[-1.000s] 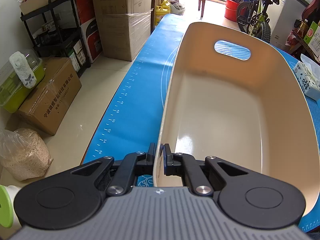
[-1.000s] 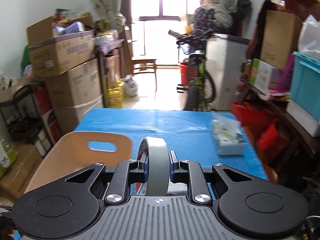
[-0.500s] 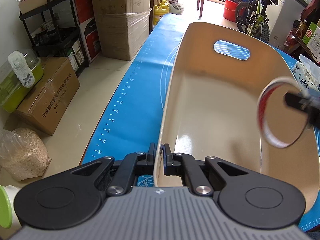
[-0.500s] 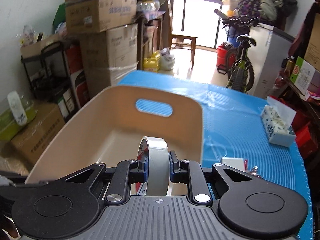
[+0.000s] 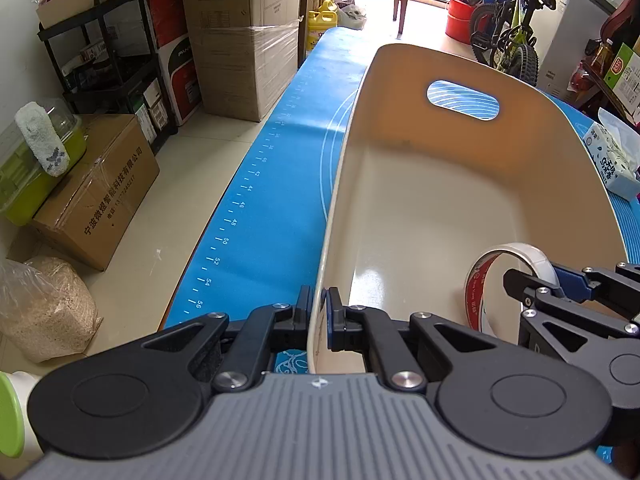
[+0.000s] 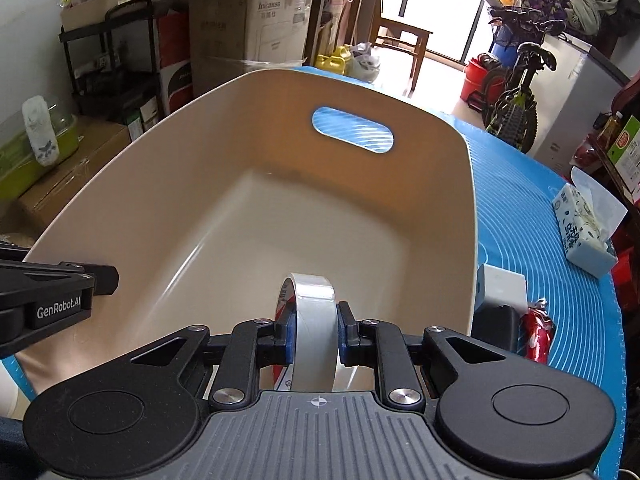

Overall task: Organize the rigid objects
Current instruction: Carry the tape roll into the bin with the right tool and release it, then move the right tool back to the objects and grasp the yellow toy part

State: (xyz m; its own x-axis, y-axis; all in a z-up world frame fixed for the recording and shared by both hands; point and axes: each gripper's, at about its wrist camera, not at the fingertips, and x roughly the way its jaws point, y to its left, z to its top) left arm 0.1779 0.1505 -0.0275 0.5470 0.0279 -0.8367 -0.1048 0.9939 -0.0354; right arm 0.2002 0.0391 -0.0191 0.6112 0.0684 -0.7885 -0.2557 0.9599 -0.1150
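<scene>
A cream plastic basket (image 5: 460,184) with a handle slot stands on the blue mat (image 5: 272,184); it also shows in the right wrist view (image 6: 224,184). My left gripper (image 5: 318,312) is shut on the basket's near left rim. My right gripper (image 6: 317,334) is shut on a roll of white tape (image 6: 314,320) and holds it upright, low inside the basket's near end. The tape roll (image 5: 516,256) and the right gripper (image 5: 556,284) also show at the right of the left wrist view. The basket holds nothing else.
A tissue pack (image 6: 584,232) lies on the mat to the right of the basket. A white box (image 6: 502,284) and a red packet (image 6: 540,334) sit beside the basket's right wall. Cardboard boxes (image 5: 244,32), a black shelf (image 5: 108,56) and a bicycle (image 5: 508,36) stand around the table.
My right gripper has carried the tape roll from above the mat leftward and down into the basket's near end. My left gripper has stayed shut on the rim.
</scene>
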